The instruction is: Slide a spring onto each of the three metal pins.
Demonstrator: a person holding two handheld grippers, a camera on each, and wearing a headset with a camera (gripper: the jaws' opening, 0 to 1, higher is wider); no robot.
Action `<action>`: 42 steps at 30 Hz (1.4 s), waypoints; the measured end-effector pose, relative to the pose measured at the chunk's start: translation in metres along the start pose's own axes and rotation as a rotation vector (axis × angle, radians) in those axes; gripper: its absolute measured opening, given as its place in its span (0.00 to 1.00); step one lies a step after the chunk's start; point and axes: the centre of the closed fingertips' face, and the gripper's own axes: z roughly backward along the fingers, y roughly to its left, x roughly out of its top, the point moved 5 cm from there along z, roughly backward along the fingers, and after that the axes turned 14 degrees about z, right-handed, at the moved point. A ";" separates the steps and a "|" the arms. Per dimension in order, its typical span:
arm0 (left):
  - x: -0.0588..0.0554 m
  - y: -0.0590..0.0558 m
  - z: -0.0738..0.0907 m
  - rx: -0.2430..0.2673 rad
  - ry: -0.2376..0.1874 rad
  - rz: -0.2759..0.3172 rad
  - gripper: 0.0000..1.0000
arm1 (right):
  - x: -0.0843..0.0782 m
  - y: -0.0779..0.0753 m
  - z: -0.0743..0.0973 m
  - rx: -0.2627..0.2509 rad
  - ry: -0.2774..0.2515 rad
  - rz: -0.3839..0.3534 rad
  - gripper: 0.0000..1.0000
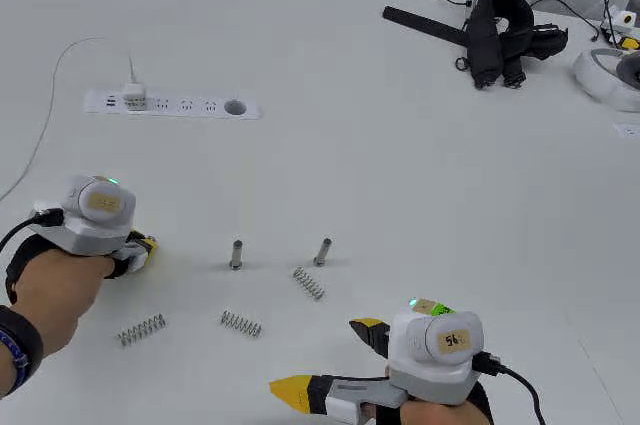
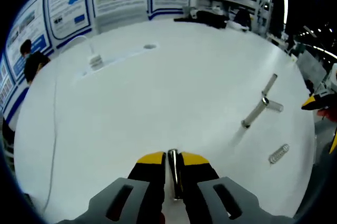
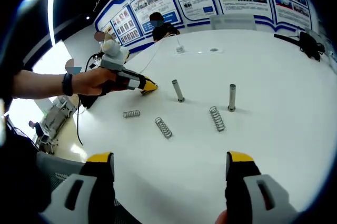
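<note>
1. Right tongs (image 1: 328,358) sit closest in the head view, spread wide and empty above the counter (image 1: 400,165); three springs (image 1: 241,323) lie loose near two upright pins (image 1: 236,254), none threaded yet, and the left tongs (image 1: 146,243) rest low at the left
2. Left gripper view: the left tongs are pinched on the third pin (image 2: 172,174), well apart from the other two
3. Right gripper view: jaws wide, springs ahead; I'd judge the first threading is being set up, and the right tongs must next pick a spring, align it end-on and slide it down
</note>
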 end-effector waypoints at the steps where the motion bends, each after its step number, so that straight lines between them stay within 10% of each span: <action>1: 0.000 0.000 0.000 0.008 0.003 -0.006 0.10 | 0.000 0.000 0.000 0.000 0.000 0.000 0.89; 11: 0.000 -0.001 0.001 0.010 0.052 0.080 0.08 | 0.000 -0.001 0.000 -0.002 -0.003 -0.007 0.89; 42: 0.011 -0.003 0.037 0.000 -0.021 0.118 0.07 | 0.000 0.000 0.002 -0.009 -0.012 0.003 0.90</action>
